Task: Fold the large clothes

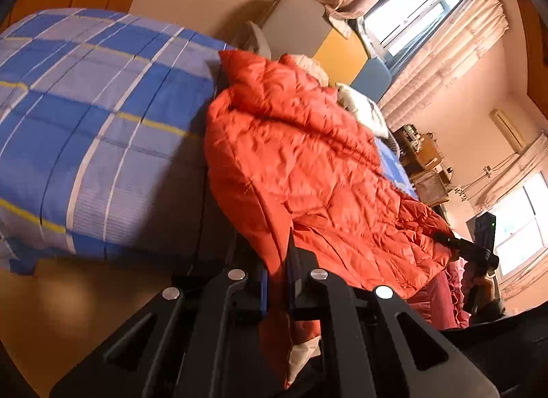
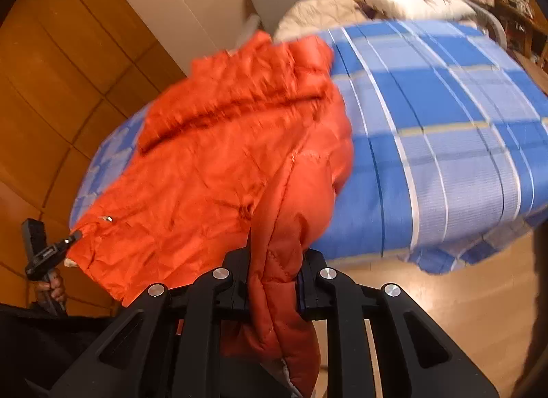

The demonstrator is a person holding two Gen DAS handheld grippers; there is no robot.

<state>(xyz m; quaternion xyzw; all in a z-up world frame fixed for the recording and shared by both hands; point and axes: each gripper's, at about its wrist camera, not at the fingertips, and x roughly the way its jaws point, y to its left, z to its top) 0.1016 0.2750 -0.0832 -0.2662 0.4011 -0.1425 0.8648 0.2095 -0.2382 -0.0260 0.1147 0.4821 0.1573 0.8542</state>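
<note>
**Left wrist view: both grippers pinching the orange puffer jacket over the bed's edge**

Nearest the lens, the left gripper [image 1: 277,281] is closed almost flat on a thin fold of the orange jacket [image 1: 308,165], with fabric running down between its jaws toward 6 o'clock. On the other camera, the right gripper [image 2: 274,281] clamps a thicker, bunched quilted roll, perhaps a sleeve or hem, so its jaws stand a little apart around the padding. Neither has a stray layer in its bite that I can make out.

Beyond the jaws, the jacket's body spreads up toward 12 o'clock, draped across the near side of the bed [image 1: 85,124] with its blue checked cover. A pale pillow [image 1: 363,107] lies farther off at about 1 o'clock, with curtains [image 1: 445,48] and window behind.

I'd judge the jacket light, soft and springy: it will puff back and its slick shell may creep out of a shallow pinch. Seams, hem and cuffs look the firmest places to hold, with the two holds well apart so the panel hangs flat.
</note>
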